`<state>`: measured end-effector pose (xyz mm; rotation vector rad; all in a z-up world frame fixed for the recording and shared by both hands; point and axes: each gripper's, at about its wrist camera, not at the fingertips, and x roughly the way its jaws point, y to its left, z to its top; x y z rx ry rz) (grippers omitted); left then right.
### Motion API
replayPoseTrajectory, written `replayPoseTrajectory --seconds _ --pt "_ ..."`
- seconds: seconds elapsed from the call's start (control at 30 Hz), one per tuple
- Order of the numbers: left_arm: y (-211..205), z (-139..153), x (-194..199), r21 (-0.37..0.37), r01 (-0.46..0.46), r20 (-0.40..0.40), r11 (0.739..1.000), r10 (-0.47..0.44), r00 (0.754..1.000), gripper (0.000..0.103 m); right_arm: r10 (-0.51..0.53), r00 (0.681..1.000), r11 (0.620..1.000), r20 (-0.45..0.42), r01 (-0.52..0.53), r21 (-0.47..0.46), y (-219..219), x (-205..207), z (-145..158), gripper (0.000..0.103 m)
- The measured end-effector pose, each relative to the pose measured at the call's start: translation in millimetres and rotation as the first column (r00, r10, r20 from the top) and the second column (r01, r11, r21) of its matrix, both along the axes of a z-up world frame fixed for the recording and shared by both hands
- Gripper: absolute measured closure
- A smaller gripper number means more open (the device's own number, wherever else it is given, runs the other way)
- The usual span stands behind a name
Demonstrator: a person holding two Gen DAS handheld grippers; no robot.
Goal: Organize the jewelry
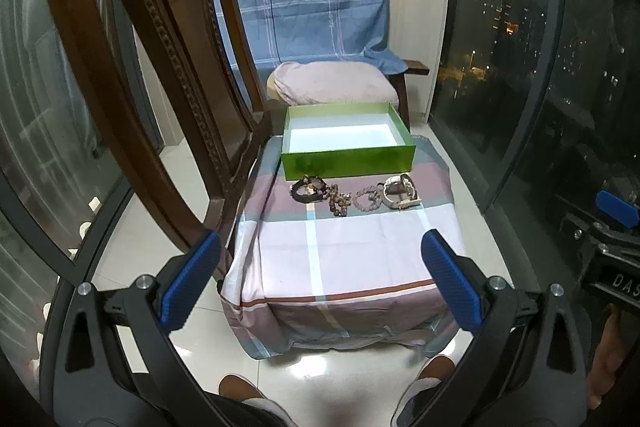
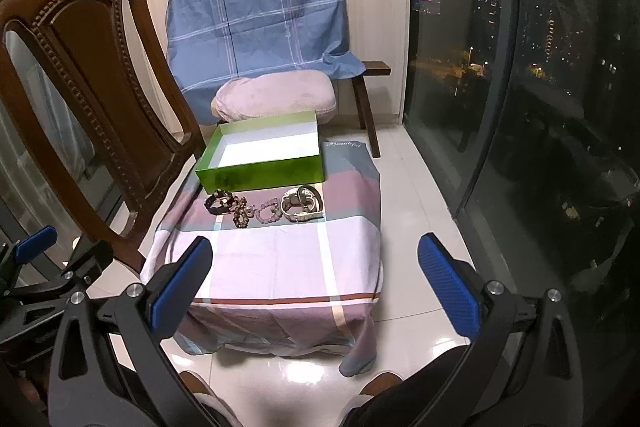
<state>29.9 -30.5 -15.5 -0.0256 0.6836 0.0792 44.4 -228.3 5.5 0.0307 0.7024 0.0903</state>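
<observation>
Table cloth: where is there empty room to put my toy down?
The near half of the checked cloth, between the jewelry row and the front edge, is bare. Inside the green box is bare too. It is crowded where the dark watch, bead bracelets and white watch lie.

Your left gripper [image 1: 320,277] and right gripper [image 2: 314,279] look alike — matte black angular arms with triangular cut-outs, round silver screws at the pivots, ribbed blue pads [image 1: 448,279] lining each finger — and on your feet you wear brown slippers [image 1: 236,389] with pale lining
</observation>
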Motion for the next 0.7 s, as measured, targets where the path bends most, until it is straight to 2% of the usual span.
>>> replayPoseTrajectory --seconds 0.47,0.6,0.7 --pt "8 -30 62 0.016 0.01 -0.065 1.0 -0.009 0.998 0.004 0.023 0.998 1.0 -0.051 -0.023 -0.015 7 63 -39 0.003" --pt "16 -35 82 0.022 0.005 -0.089 1.0 -0.003 0.996 0.004 0.029 0.999 0.999 -0.025 -0.029 0.013 2 77 -40 0.003" --pt "22 -33 96 0.014 0.014 -0.093 1.0 -0.013 0.996 0.004 0.044 0.998 0.998 0.036 -0.045 0.047 -4 87 -31 0.003"
